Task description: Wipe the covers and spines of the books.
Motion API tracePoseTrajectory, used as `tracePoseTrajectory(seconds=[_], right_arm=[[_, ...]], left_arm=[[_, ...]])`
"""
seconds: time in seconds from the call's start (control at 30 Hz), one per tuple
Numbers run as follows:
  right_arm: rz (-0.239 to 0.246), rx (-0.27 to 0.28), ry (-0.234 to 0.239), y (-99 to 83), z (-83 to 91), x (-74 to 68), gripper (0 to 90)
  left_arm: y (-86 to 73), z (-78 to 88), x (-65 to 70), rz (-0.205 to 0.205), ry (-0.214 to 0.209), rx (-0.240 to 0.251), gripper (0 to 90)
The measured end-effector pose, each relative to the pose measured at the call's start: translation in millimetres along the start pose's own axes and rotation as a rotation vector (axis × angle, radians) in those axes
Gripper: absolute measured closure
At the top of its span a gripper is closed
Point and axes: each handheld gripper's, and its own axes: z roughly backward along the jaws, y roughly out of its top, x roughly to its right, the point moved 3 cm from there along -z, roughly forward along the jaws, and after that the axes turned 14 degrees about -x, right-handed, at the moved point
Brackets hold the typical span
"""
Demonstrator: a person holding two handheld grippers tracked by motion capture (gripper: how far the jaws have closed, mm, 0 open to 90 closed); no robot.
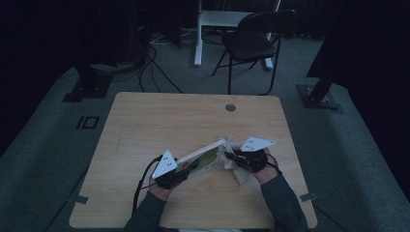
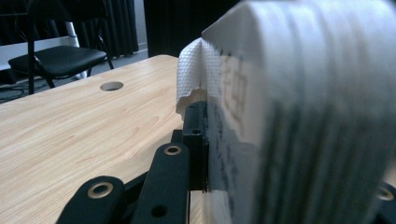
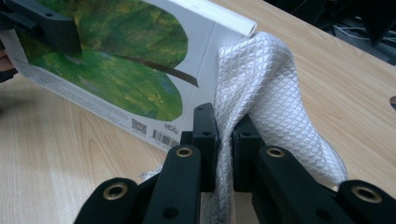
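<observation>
Cloth [image 3: 261, 93] — pinched in right tongs [image 3: 225, 135].

No word, brand or number can be read: the book [image 3: 121, 60] bears a barcode and small print near its lower edge in the right gripper view (too small to make out), and the marks on its cover in the left gripper view are blurred.
</observation>
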Motion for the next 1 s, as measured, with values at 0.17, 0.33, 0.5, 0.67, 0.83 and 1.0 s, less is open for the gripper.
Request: tracePoseTrajectory(seconds=[0.17, 0.33, 0.5, 0.67, 0.83, 1.0], right_arm=[[0.004, -0.005, 0.010, 0.4, -2.4, -2.0, 83.6], [0.003, -0.008, 0.018, 0.1, -5.4, -2.8, 83.6], [0.003, -0.010, 0.027, -0.4, -7.4, -2.9, 83.5], [-0.001, -0.012, 0.035, -1.2, -9.3, -2.7, 83.5], [-0.002, -0.015, 0.040, -1.6, -10.8, -3.0, 83.5], [-0.004, -0.019, 0.048, -2.5, -14.4, -3.2, 83.5]], left_arm=[[0.5, 1.3, -0.5, 0.000, 0.001, 0.003, 78.1], [1.3, 2.6, -0.7, 0.005, 0.003, 0.011, 78.1], [1.9, 3.7, -0.9, 0.005, 0.005, 0.014, 78.0], [2.8, 4.6, -0.5, 0.003, 0.005, 0.017, 78.1], [3.4, 5.4, -0.5, 0.005, 0.006, 0.018, 78.1], [4.2, 6.6, -1.2, 0.005, 0.007, 0.023, 78.1]])
